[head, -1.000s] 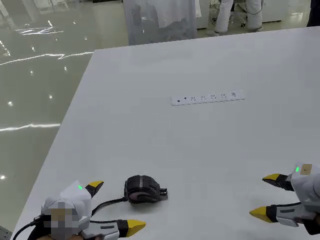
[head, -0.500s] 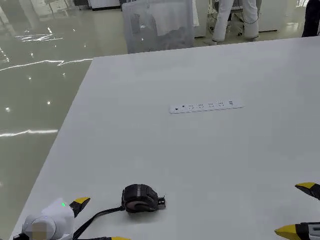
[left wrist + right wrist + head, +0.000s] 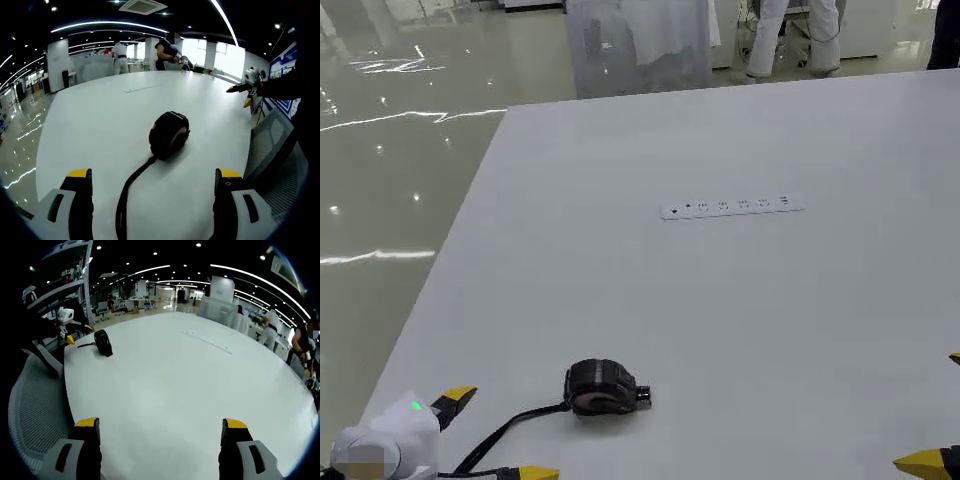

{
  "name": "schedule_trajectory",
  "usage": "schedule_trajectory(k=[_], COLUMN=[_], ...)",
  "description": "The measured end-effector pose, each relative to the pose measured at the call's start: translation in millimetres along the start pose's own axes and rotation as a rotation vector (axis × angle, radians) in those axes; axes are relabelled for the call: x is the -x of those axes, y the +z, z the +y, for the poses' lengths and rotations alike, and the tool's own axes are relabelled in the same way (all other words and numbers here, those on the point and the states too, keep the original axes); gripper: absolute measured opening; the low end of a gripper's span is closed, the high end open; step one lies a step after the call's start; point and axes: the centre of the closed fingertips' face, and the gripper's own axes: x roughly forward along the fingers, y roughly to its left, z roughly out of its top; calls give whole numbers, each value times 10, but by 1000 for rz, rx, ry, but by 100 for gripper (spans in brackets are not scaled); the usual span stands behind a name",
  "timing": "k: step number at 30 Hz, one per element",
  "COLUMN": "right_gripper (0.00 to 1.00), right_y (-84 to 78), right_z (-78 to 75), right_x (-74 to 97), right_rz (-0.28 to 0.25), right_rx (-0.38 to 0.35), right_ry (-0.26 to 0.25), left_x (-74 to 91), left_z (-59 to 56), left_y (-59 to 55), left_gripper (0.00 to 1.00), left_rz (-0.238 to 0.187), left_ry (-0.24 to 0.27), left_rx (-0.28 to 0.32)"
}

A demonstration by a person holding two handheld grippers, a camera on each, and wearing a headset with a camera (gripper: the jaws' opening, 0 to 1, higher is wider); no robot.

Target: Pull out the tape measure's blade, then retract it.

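1. The left gripper [image 3: 497, 435] is at the near left corner of the white workbench [image 3: 740, 300]. Its yellow-tipped jaws stand wide apart and hold nothing.
2. The right gripper [image 3: 938, 410] is at the near right edge, well apart from the left one. In the right gripper view its jaws are spread just as wide, with bare tabletop between them.
3. The tape measure [image 3: 600, 387] lies on the workbench just beyond the left gripper, touching neither jaw. In the left gripper view it sits straight ahead, between the lines of the two jaws.
4. Its case is black and rounded, and the blade hook [image 3: 642, 397] sits at the case mouth on the right side. Any brand or lettering on the case is too small to read.
5. A black wrist strap [image 3: 510, 430] trails from the case's left side back toward the left gripper, running between its jaws.
6. Farther off, near the middle of the workbench, lies a white power strip [image 3: 732, 205] set crosswise. Its markings are not legible.
7. Beyond the far edge, people in white clothing [image 3: 790, 30] stand on a glossy floor [image 3: 390, 150].
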Motion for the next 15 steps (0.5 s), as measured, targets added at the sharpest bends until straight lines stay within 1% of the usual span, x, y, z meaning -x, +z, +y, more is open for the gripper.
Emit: schedule_trajectory(k=[2, 4, 6, 10, 15], right_gripper=[99, 99, 99, 99, 99], right_y=[4, -18, -23, -45, -44], right_z=[4, 8, 20, 50, 51], right_x=[1, 0, 4, 6, 16], right_rz=[-12, -4, -6, -4, -2], right_rx=[-13, -23, -26, -31, -26], right_ry=[4, 4, 5, 6, 3], left_x=[20, 34, 37, 33, 14], left_z=[30, 61, 69, 45, 26], left_y=[-12, -16, -27, -54, -35], left_gripper=[99, 99, 99, 99, 99], left_rz=[1, -6, -5, 9, 10], left_ry=[8, 14, 17, 8, 2], left_rx=[4, 21, 25, 12, 7])
